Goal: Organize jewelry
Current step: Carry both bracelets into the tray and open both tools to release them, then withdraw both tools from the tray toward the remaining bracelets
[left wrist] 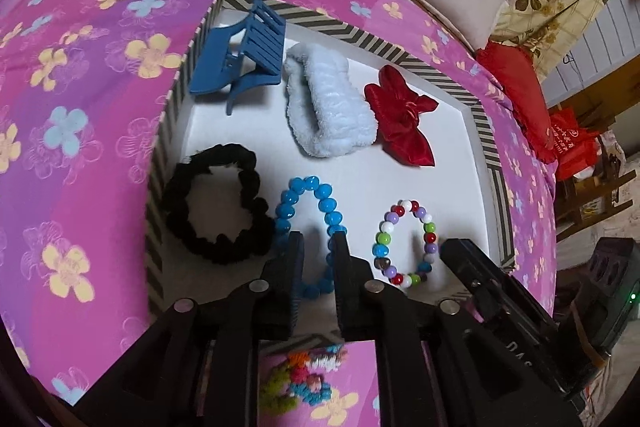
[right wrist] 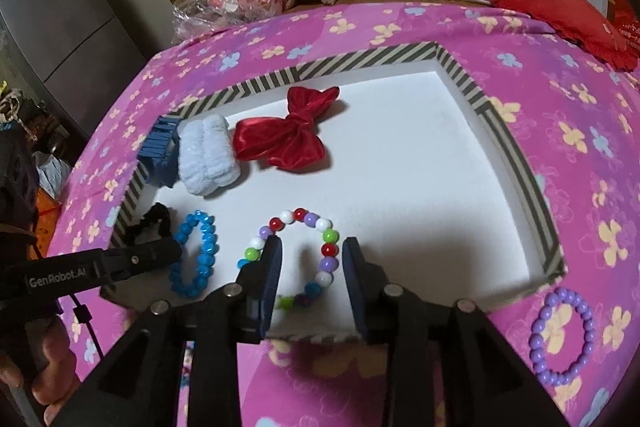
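**Beads and hair things in the striped box**

A striped box [right wrist: 516, 163] with a white floor is set on a pink flowered bed cover [right wrist: 560, 75]. Inside the box, 6 things are seen. At its far side, a blue hair claw [left wrist: 244, 51], a fluffy white band [left wrist: 328, 103] and a red bow [right wrist: 292, 131] are lined up. At its near side, a black scrunchie [left wrist: 216, 203], a blue bead bracelet [left wrist: 312, 223] and a many-colored bead bracelet [right wrist: 304, 259] are laid.

The left gripper [left wrist: 318, 243] is held over the near part of the blue bead bracelet. Its jaws are narrow, with a small gap, and 1 side of the bracelet is seen in that gap. A firm pinch cannot be told.

The right gripper [right wrist: 310, 247] is held over the many-colored bead bracelet. Its jaws are wide, and nothing is gripped.

Outside the box, just by its near right corner, a purple bead bracelet [right wrist: 562, 337] is left on the bed cover. A fuzzy rainbow scrunchie [left wrist: 296, 379] is seen below the box's near wall.
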`<state>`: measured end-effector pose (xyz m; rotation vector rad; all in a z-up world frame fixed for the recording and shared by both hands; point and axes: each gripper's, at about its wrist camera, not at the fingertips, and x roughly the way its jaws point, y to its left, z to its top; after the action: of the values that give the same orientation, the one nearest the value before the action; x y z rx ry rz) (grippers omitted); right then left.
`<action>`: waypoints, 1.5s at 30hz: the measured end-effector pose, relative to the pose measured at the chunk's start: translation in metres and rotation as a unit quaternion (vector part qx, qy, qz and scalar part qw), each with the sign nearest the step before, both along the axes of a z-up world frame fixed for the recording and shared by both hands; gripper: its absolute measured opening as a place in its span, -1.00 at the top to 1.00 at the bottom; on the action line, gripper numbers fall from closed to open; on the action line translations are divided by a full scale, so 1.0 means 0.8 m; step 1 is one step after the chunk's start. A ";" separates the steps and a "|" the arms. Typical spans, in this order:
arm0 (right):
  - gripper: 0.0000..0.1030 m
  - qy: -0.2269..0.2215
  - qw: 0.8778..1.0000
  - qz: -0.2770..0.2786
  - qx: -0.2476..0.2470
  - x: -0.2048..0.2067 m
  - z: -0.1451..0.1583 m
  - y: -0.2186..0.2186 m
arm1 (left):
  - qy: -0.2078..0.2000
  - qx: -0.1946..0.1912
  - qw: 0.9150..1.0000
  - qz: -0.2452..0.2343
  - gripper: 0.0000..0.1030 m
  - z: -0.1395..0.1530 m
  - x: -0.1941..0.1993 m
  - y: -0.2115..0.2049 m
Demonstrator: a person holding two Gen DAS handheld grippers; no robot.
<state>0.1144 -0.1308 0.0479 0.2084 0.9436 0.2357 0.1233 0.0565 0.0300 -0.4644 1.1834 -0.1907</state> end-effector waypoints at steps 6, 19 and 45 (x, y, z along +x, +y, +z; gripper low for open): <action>0.30 -0.016 1.000 -0.008 0.003 -0.034 0.020 -0.011 | -0.024 0.030 0.999 -0.011 0.96 0.024 -0.028 -0.004; 0.02 -0.045 0.998 -0.023 -0.037 -0.109 0.039 -0.016 | -0.095 0.139 0.986 -0.016 0.96 0.055 -0.108 -0.023; -0.21 -0.056 0.996 -0.035 -0.055 -0.214 0.039 -0.012 | -0.132 0.184 0.974 -0.012 0.95 0.056 -0.207 -0.041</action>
<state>-0.0569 -0.1407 0.0792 0.1258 0.8340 0.1299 -0.0423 0.0238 0.0744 -0.0941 0.9359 -0.0484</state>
